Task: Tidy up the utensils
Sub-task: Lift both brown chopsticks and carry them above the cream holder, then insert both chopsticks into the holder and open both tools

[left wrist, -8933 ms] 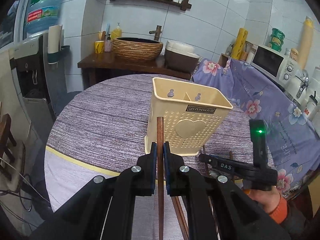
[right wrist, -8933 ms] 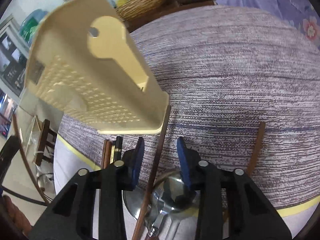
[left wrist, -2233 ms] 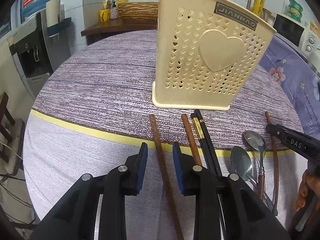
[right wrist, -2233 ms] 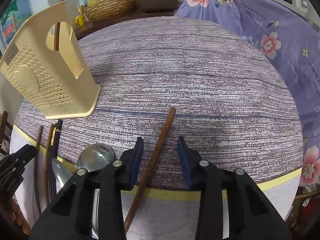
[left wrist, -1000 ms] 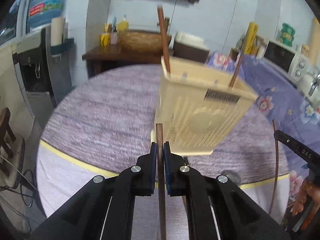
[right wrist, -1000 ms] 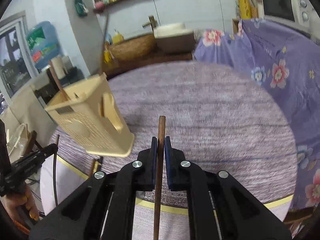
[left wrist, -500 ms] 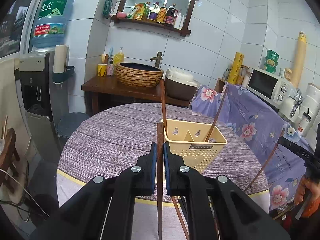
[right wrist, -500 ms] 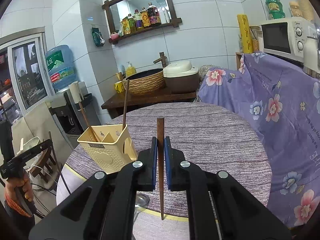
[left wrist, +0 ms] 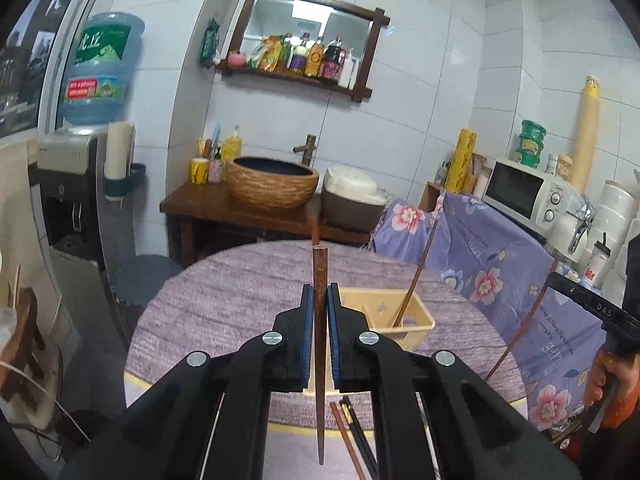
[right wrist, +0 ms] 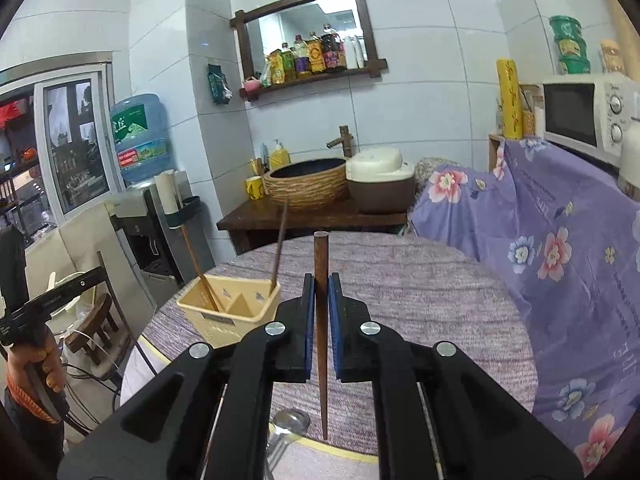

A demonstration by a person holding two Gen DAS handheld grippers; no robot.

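Observation:
My left gripper is shut on a brown wooden chopstick, held upright high above the round purple table. The cream utensil holder stands below and just right of it, with one chopstick leaning inside. My right gripper is shut on a second brown chopstick, to the right of the holder, which has two chopsticks in it. Brown and black chopsticks and a spoon lie near the table's front edge.
Behind the table stands a dark wooden side table with a woven basin and a rice cooker. A purple floral cloth and a microwave are to the right, a water dispenser and a stool to the left.
Both grippers have risen with their chopsticks still clamped, and they point less steeply down. The holder and table now sit lower and smaller in both views.

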